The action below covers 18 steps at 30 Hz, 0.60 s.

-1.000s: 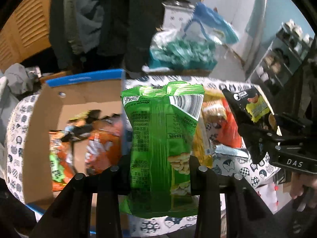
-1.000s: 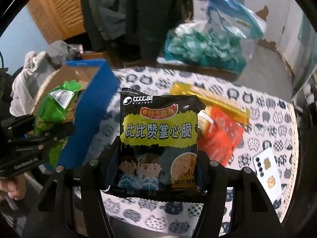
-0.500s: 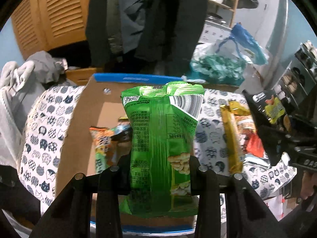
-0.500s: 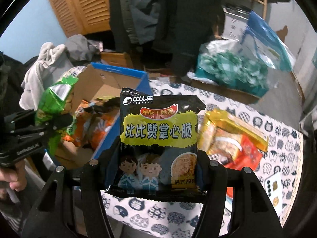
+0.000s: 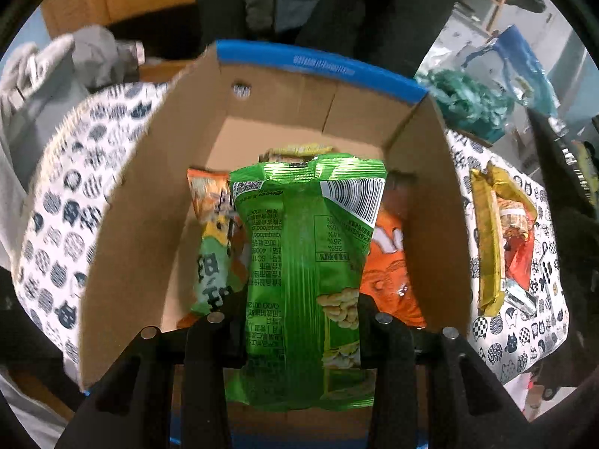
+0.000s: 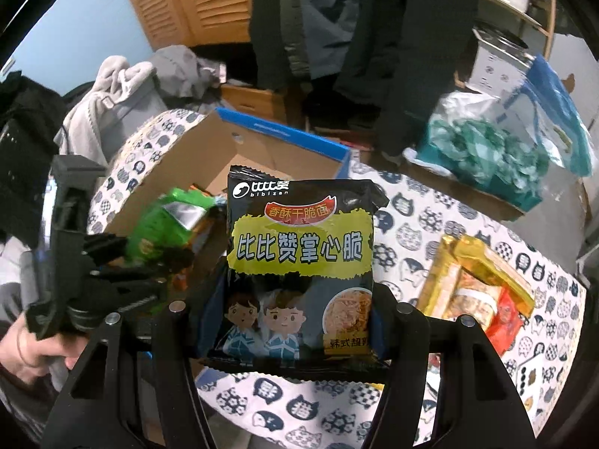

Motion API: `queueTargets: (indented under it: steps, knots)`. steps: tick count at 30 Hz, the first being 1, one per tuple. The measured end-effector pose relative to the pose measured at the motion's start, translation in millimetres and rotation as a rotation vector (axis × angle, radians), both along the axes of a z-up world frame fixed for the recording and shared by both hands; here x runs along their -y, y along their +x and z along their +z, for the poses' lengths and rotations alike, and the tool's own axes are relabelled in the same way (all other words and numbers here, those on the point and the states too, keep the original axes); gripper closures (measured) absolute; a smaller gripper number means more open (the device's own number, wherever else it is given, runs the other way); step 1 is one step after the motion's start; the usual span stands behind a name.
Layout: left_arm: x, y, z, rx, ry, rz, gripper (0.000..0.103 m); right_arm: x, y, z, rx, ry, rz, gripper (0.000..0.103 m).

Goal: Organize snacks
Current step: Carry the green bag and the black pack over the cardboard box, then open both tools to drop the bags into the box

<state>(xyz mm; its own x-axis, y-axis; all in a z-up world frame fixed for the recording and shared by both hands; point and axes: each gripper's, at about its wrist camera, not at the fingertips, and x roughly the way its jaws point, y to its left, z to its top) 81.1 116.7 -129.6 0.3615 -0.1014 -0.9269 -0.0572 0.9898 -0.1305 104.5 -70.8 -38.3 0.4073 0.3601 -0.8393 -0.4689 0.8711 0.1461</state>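
Dark coats (image 6: 359,26) hang beside louvred wooden doors (image 6: 187,0) and a pale blue wall (image 6: 86,30).

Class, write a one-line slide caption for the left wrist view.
Left claw holds a green snack bag over an open cardboard box of snacks.

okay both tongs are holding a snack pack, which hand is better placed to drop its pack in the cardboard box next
Left. The left tongs hold the green pack right over the open box. The right tongs hold the black pack above the tablecloth beside it.
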Motion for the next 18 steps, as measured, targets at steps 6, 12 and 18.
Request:
queueTargets:
  steps: [6,12,18]
  knots:
    - [-7,5,-20,-0.059,0.008,0.037,0.061,-27,-1,-8,-0.016,-0.021,0.056,0.040]
    - [-23,-5,-1,-0.034,0.009,0.068,0.039,-47,3,-14,-0.031,-0.048,0.094,0.040]
    - [-46,-20,31,0.052,0.081,0.126,0.031,-66,16,-24,-0.050,-0.057,0.126,0.040]
